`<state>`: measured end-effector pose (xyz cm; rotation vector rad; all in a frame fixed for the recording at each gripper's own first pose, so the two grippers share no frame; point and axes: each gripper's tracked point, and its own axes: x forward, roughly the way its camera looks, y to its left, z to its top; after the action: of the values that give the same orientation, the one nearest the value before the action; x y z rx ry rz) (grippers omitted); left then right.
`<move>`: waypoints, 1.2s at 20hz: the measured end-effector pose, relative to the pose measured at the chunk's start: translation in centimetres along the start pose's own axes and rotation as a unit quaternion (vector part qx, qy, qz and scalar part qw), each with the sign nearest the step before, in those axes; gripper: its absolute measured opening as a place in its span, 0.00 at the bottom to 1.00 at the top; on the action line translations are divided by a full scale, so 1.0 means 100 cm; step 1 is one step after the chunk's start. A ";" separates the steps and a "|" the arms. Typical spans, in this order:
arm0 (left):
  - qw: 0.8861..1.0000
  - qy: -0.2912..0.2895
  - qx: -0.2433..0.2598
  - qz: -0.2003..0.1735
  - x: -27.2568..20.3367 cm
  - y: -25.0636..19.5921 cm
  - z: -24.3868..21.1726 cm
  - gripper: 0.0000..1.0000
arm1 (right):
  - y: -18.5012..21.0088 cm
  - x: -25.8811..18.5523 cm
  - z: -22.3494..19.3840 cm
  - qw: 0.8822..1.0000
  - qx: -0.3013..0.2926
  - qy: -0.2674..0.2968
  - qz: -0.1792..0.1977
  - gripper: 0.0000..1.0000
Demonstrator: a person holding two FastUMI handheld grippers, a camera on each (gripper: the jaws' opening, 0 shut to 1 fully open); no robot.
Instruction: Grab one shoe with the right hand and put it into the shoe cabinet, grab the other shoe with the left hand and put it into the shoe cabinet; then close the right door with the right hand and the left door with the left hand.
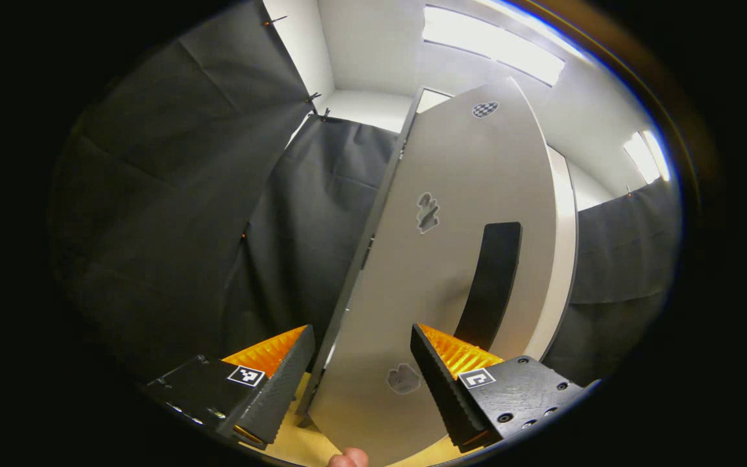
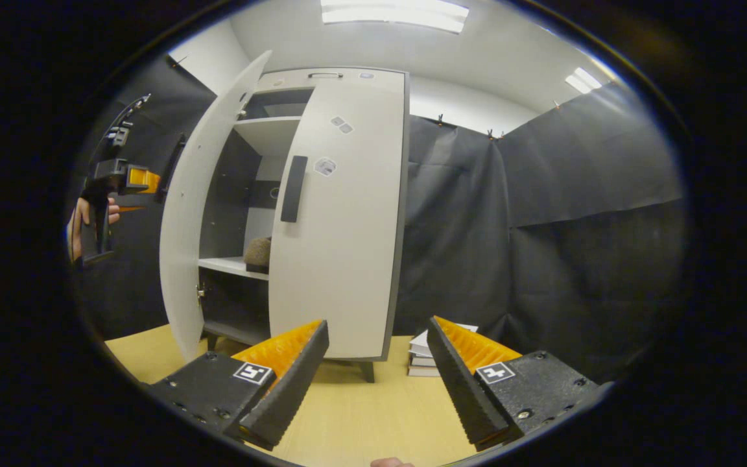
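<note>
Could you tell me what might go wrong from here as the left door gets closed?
1. The left gripper is open, with the left door edge between its fingers, off the black handle; a push could slip or scrape.
2. A shoe sits near the shelf front; the swinging door might catch it.
3. The right door looks closed; a hard swing could knock it.

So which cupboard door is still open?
The left door, swung out beside the left tongs. The right door is shut flat against the cabinet.
</note>
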<state>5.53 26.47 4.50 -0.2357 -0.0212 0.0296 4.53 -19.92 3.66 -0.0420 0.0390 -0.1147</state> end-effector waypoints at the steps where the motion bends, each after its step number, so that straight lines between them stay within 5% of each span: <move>1: 1.000 0.000 -0.003 -0.009 0.001 -0.003 -0.001 0.93 | -0.002 0.000 -0.001 1.000 0.002 0.000 -0.003 0.99; 6: 0.999 -0.003 -0.025 -0.030 0.001 -0.011 0.000 0.94 | -0.011 -0.002 -0.009 1.000 0.008 0.011 -0.019 0.99; 13: 1.000 -0.015 -0.026 0.006 -0.005 -0.002 -0.003 0.94 | -0.044 -0.007 -0.009 0.999 0.011 0.011 -0.049 0.99; 24: 0.993 -0.008 0.121 0.006 -0.117 -0.030 -0.016 0.94 | -0.007 -0.002 -0.014 0.998 0.056 0.033 -0.002 0.99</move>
<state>-6.07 22.78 3.48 0.0066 -0.0324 0.0465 4.17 -20.69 2.29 0.0735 0.0985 -0.1225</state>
